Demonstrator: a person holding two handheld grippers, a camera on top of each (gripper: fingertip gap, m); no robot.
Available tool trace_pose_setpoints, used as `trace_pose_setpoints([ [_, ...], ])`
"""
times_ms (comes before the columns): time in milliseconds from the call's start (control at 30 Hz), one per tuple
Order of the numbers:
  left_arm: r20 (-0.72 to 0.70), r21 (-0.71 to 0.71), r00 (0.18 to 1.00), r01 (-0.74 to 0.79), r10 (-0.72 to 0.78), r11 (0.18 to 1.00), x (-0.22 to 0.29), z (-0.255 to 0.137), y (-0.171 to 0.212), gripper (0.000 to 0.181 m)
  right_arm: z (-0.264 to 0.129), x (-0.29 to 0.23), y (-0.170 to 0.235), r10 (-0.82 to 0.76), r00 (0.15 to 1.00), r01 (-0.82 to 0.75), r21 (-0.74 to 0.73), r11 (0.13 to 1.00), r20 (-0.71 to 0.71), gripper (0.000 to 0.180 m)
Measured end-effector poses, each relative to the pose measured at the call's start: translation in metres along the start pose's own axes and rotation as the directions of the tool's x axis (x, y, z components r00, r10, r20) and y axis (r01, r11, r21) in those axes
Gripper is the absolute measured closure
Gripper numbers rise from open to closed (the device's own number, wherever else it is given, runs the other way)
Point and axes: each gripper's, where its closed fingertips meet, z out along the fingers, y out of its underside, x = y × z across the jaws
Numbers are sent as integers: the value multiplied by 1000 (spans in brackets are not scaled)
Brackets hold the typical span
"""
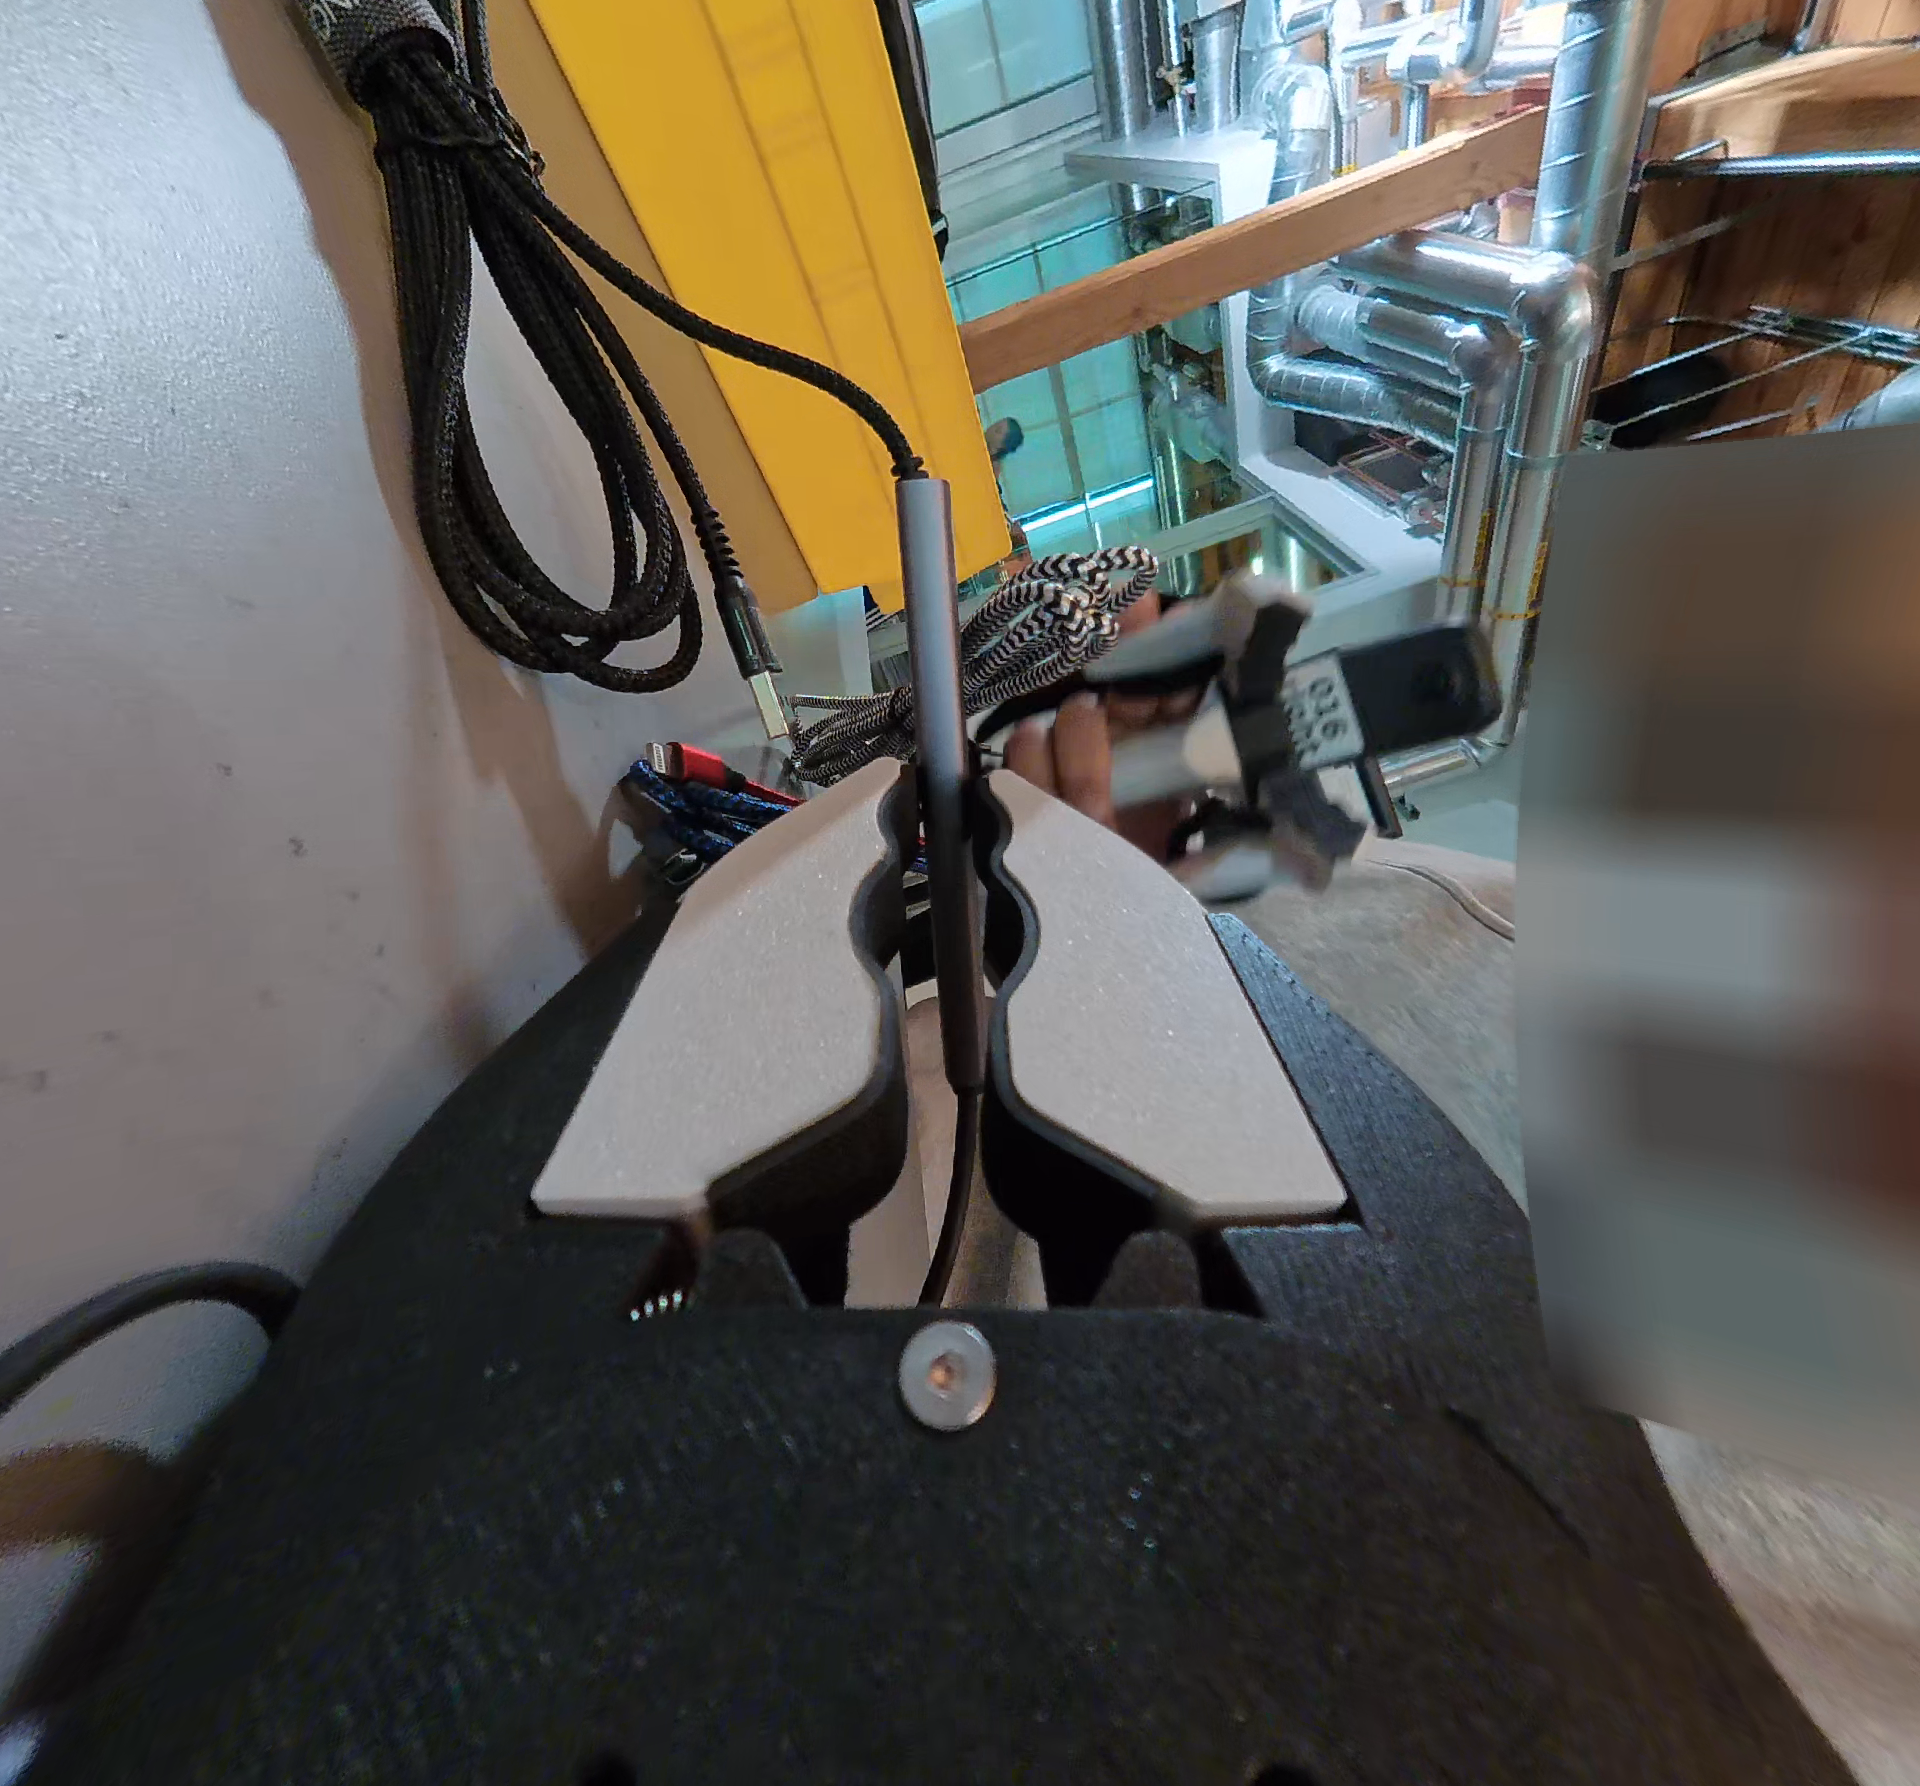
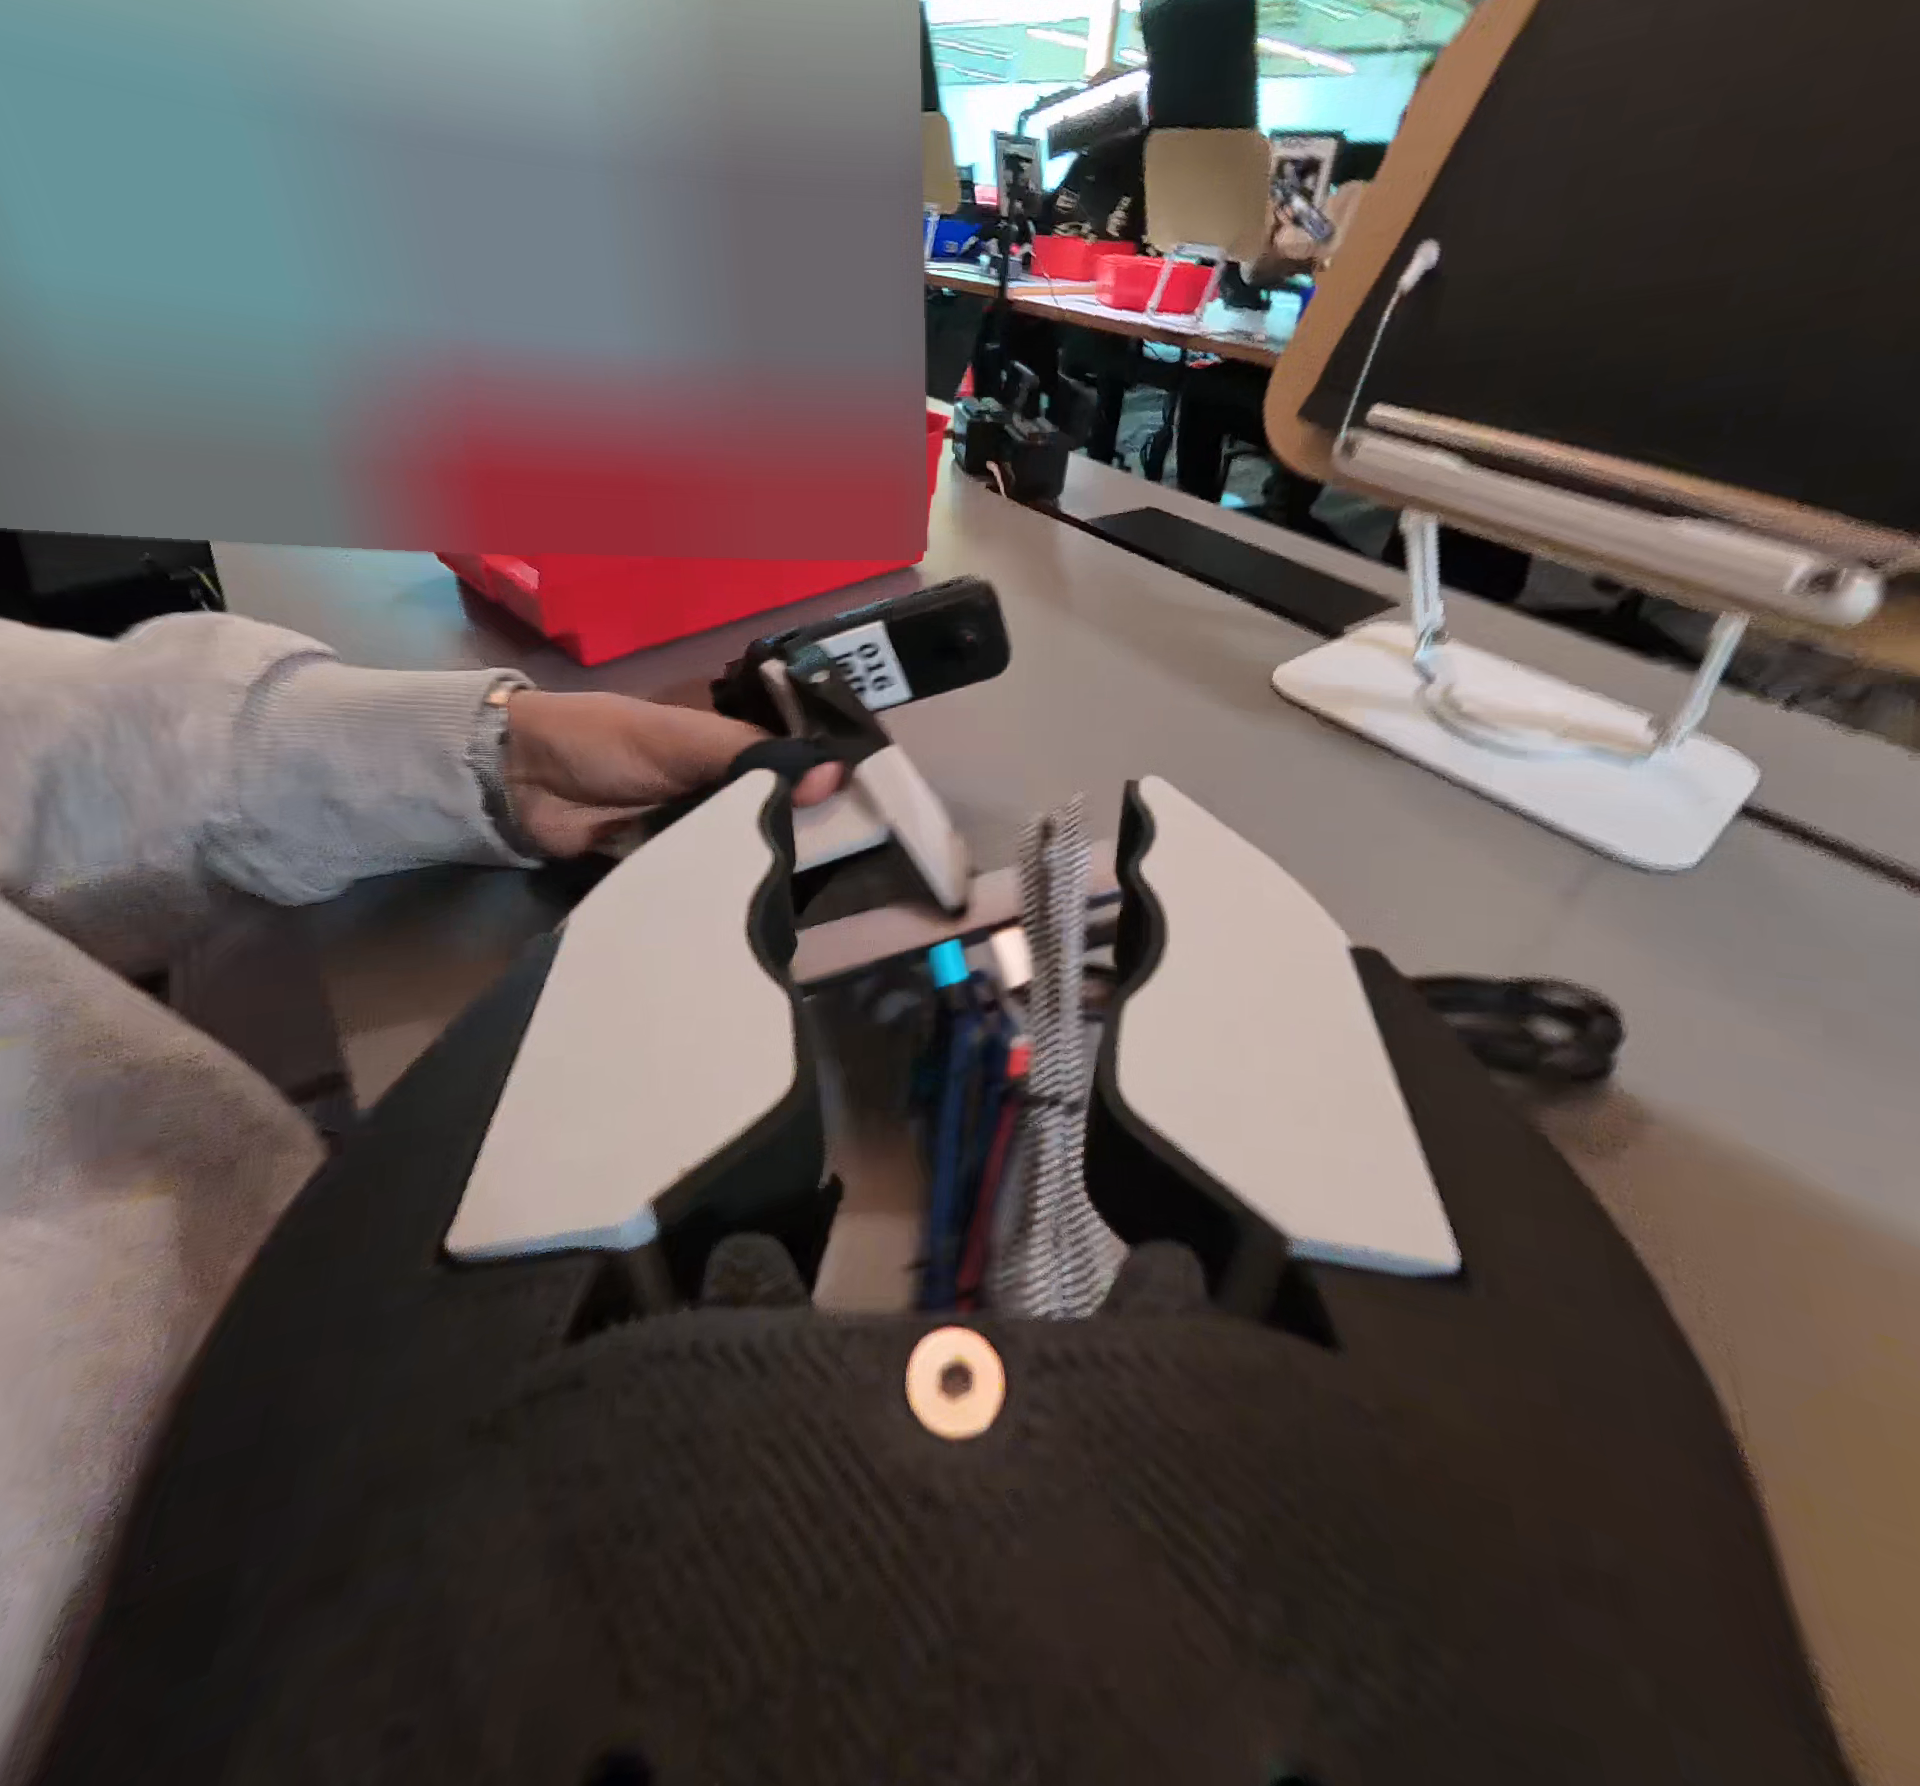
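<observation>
My left gripper (image 1: 948, 786) is shut on a slim grey adapter bar (image 1: 928, 614) that stands up between the fingers; a thin black cord runs from each of its ends. In the right wrist view the same gripper (image 2: 935, 853), held by a hand, shows this grey bar (image 2: 883, 926) from its flat side. My right gripper (image 2: 951, 801) is open and hovers over a pile of cables: a black-and-white braided cable (image 2: 1049, 1061) by its right finger, and blue and red cables (image 2: 966, 1113) between the fingers. The left wrist view shows it blurred (image 1: 1247, 728) beside that braided bundle (image 1: 1039, 624).
A coiled black braided cable (image 1: 488, 386) with a strap lies on the light table (image 1: 156, 593) by a yellow bin (image 1: 748, 209). A white stand (image 2: 1507, 728) holding a dark panel is at the right, a red bin (image 2: 665, 604) behind, a black coil (image 2: 1538, 1024) nearby. My hands' fingertips stand some 10 cm from each other.
</observation>
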Motion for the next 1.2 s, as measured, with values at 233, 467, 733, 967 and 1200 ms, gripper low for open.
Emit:
trace_pose_setpoints([
  [233, -1, -1, 1000, 1, -1, 1000, 0, 0, 0, 172, 7, -32, 69, 240, 963, -260, -179, 949, -123, 128],
  [467, 10, -1, 1000, -21, 21, 1000, 0, 1, 0, 171, 23, -18, 75, 269, 940, -310, -195, 931, -210, 134],
  [733, 66, 17, 994, -92, 91, 996, -1, 4, 0, 171, 27, -14, 77, 239, 927, -305, -213, 928, -289, 136],
  [967, 72, 24, 993, -97, 95, 995, -2, 5, 0, 171, 19, -8, 49, 79, 965, -127, -182, 975, -250, 130],
  [1200, 73, 21, 993, -97, 95, 995, -2, 6, 1, 171, -4, 44, 55, -134, 982, 91, -285, 954, -134, 145],
])
